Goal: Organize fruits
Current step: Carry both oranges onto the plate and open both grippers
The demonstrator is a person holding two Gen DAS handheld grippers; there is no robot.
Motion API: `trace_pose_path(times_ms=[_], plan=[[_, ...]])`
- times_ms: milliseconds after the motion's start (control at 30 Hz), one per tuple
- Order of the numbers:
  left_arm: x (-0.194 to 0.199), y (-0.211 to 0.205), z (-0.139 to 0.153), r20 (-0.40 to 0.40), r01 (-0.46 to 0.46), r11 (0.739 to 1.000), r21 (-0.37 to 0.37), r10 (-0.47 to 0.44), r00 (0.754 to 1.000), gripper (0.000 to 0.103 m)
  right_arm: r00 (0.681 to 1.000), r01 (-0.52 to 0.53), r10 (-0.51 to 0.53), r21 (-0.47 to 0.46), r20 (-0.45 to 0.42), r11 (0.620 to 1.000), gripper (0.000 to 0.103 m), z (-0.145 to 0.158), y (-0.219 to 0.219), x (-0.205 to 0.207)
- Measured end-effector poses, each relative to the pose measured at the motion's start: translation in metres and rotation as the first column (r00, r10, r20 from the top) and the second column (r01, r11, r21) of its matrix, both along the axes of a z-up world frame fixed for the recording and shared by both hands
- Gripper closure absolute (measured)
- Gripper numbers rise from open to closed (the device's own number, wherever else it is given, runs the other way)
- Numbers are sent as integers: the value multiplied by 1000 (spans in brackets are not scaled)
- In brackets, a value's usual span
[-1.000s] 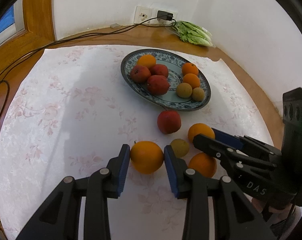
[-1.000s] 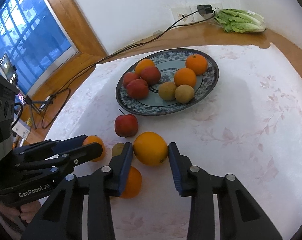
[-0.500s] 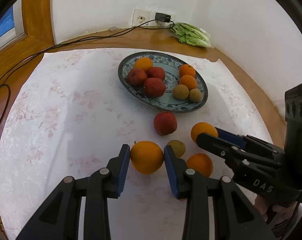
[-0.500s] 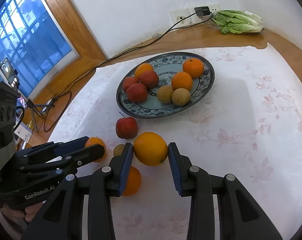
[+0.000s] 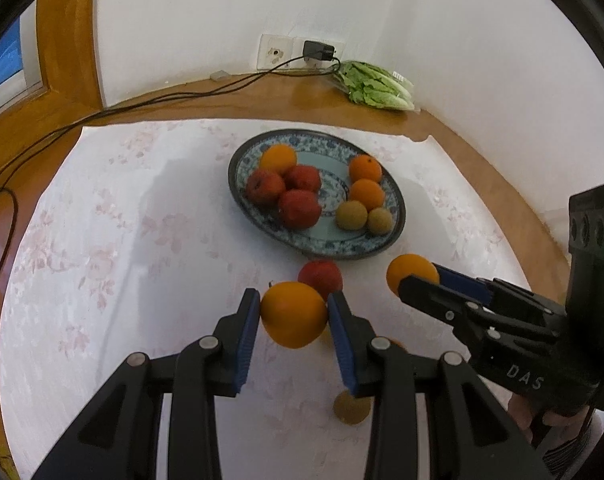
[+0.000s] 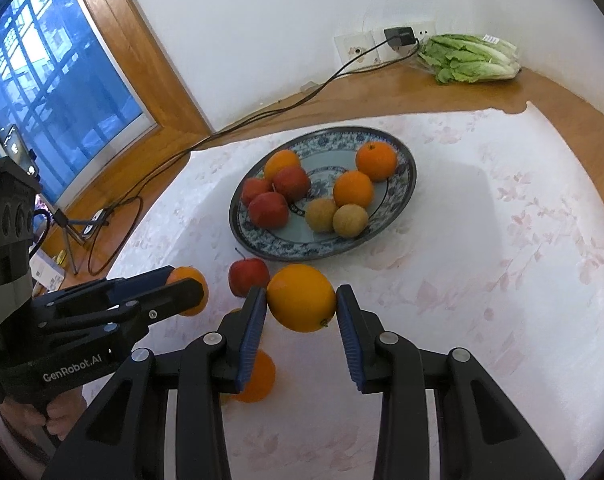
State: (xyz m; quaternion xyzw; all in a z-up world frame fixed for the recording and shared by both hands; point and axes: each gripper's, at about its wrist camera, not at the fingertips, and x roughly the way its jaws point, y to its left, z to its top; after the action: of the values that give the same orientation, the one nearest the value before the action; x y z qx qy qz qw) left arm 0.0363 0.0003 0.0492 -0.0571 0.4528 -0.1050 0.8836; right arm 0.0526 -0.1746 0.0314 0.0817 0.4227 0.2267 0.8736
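In the left wrist view my left gripper (image 5: 293, 305) is shut on a large orange (image 5: 293, 316), held just above the white flowered cloth. My right gripper (image 6: 302, 300) is likewise shut on another large orange (image 6: 302, 298). Each gripper shows in the other's view, the right gripper (image 5: 416, 280) at the right and the left gripper (image 6: 183, 286) at the left. Ahead stands a blue-patterned plate (image 5: 234, 184) (image 6: 302, 255) with three red apples, three oranges and two yellow-brown fruits. A red apple (image 5: 320, 275) (image 6: 247, 276), an orange (image 6: 257, 376) and a small yellowish fruit (image 5: 352, 408) lie on the cloth under the grippers.
Bagged lettuce (image 5: 376, 88) (image 6: 468, 58) lies at the back by a wall socket with a charger (image 5: 318, 50). Its cable (image 5: 141, 100) runs left over the wooden tabletop. A window (image 6: 41, 92) is at the left, with a tripod (image 6: 67, 236) on the floor below.
Both grippers have risen a little with their oranges still gripped. The loose fruits on the cloth now sit lower in both views, partly behind the fingers.
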Motion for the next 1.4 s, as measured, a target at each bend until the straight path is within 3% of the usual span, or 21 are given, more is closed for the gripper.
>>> trace_pose_path(times_ms=[367, 833, 1400], plan=[[28, -5, 20, 58, 6, 1000, 17, -7, 998, 66, 998, 11, -8, -38, 62, 999, 66, 18, -3, 16], [78, -32, 23, 128, 39, 999, 20, -41, 991, 66, 995, 45, -38, -68, 96, 997, 66, 17, -11, 39], [131, -55, -7, 129, 56, 998, 18, -58, 990, 66, 992, 85, -80, -49, 96, 995, 66, 8, -26, 57]])
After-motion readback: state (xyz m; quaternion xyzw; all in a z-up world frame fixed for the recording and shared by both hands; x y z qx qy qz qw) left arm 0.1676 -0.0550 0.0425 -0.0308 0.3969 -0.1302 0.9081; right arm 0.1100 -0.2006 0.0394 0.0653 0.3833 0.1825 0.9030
